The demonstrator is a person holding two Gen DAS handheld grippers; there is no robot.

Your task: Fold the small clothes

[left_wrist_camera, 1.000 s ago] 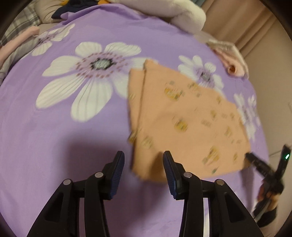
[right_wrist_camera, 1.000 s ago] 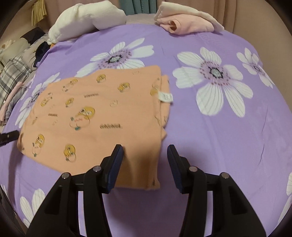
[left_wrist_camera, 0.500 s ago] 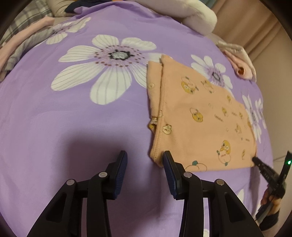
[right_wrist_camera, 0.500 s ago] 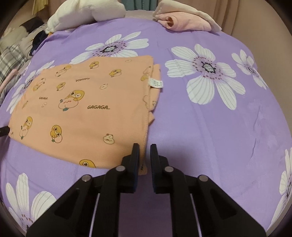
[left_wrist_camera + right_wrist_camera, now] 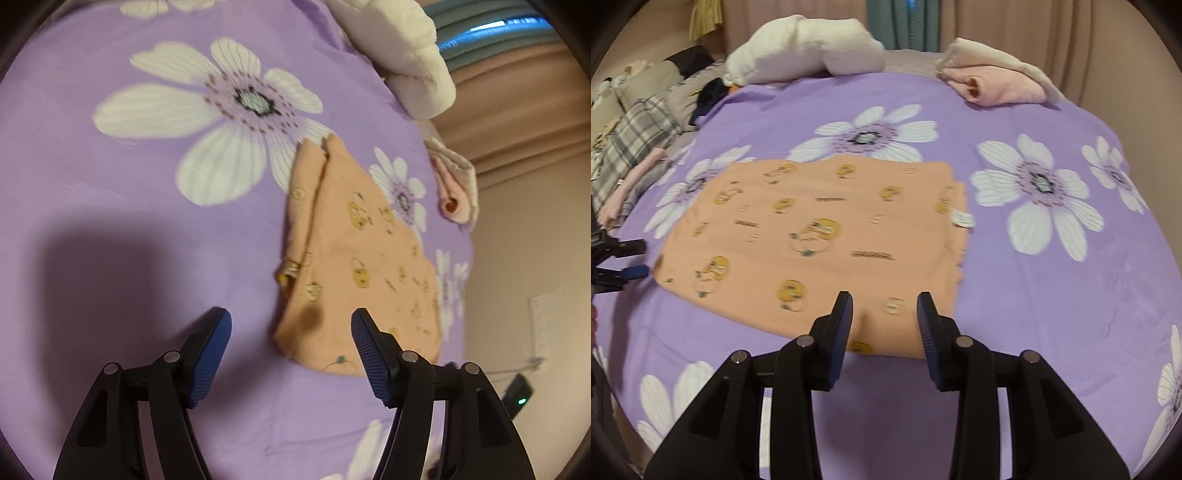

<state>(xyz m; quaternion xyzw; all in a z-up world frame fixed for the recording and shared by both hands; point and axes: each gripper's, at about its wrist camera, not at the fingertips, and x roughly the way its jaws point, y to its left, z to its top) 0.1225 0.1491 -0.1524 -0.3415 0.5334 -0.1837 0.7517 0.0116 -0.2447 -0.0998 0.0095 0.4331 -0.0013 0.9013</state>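
On purple floral sheet (image 5: 1015, 295), orange duck-print garment (image 5: 812, 236), white tag (image 5: 962, 218), lettering blurred

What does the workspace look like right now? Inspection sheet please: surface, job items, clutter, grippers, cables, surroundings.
Surface: purple bedsheet with white flower print, smooth, a few light creases.
Job's things: orange duck-print cotton garment lying flat, partly folded, white label at its right edge.
Clutter: rolled white fluffy blanket and folded pink garment at the far edge; grey checked cloth pile on the far left.
Grippers: left gripper jaws opening over the garment's near corner, not pressing it; right gripper jaws opening over its near edge, not pinching it.
Cables: nothing seen.
Surroundings: beige curtains.
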